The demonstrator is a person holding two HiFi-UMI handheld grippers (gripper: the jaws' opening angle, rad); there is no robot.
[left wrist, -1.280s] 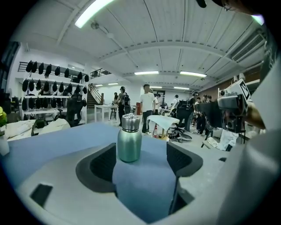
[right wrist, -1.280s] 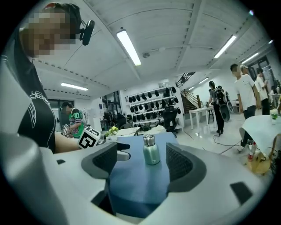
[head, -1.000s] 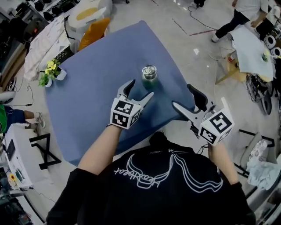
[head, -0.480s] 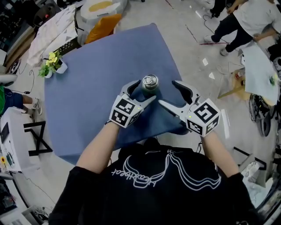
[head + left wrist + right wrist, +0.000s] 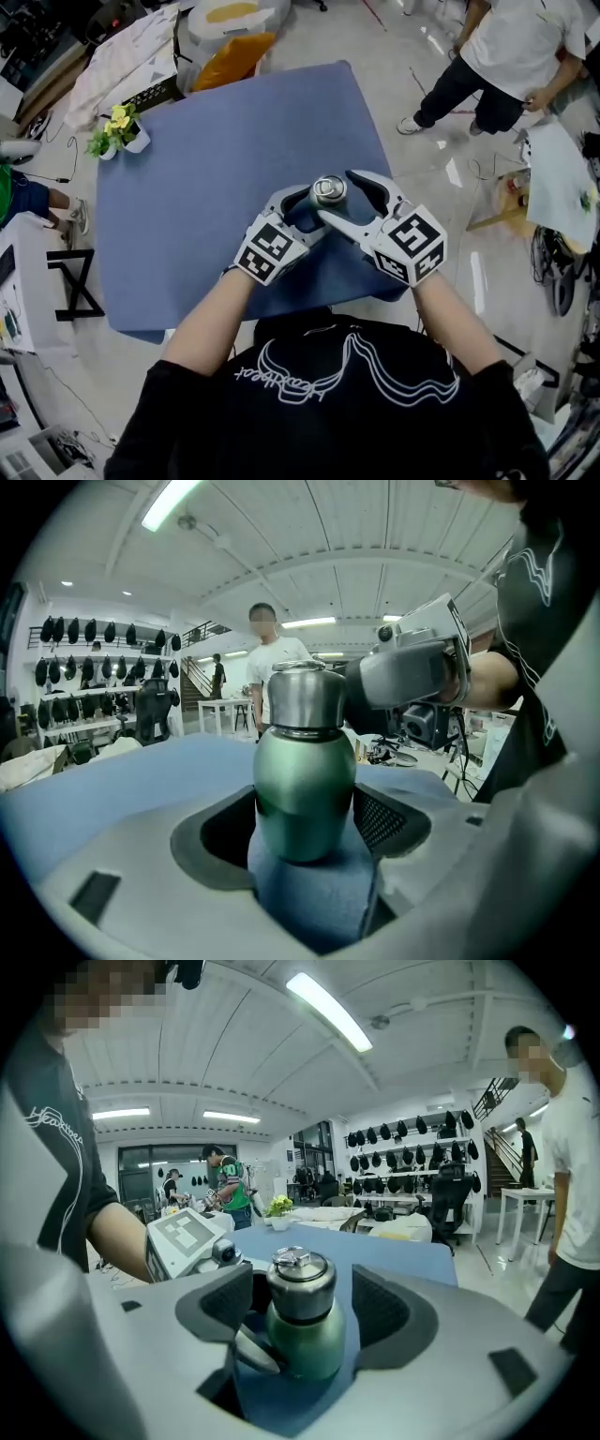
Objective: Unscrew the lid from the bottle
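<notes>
The bottle (image 5: pixel 305 780) stands upright on the blue table (image 5: pixel 206 159), near the right edge and toward the near side. The left gripper (image 5: pixel 305 208) comes in low from the near left. Its jaws have just been closing, and its pads sit against the green body on both sides with no gap showing. The right gripper (image 5: pixel 335 194) reaches in higher from the near right. Its jaws are spread around the steel lid (image 5: pixel 300 1283) with a gap at each side, pinching nothing. The two grippers crowd each other at the bottle, and one left jaw tip shows low beside it in the right gripper view. To the left and the far side the cloth lies bare and wide. To the right the edge drops to floor (image 5: pixel 431 141).

Count: one bottle, one lid, two grippers. One flower pot (image 5: pixel 117 136) sits at the far left corner, well apart, and one person (image 5: pixel 506 42) stands past the far right corner.
</notes>
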